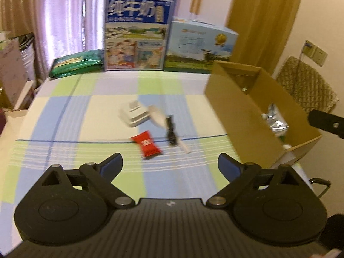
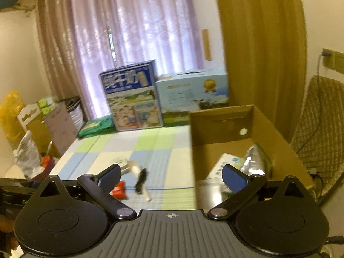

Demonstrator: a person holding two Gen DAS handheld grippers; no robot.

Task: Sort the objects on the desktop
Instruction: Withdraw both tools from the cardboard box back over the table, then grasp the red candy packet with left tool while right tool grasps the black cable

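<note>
Left gripper spread wide, empty, red packet just ahead, right gripper likewise released

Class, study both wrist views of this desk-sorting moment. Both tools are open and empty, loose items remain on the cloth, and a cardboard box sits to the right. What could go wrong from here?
1. The white case, white spoon-like piece and black clip lie close together, so grasping one may drag the others.
2. The red packet looks soft; the left tool might pinch it poorly.
3. The right tool hangs near the cardboard box wall and could bump it.
</note>
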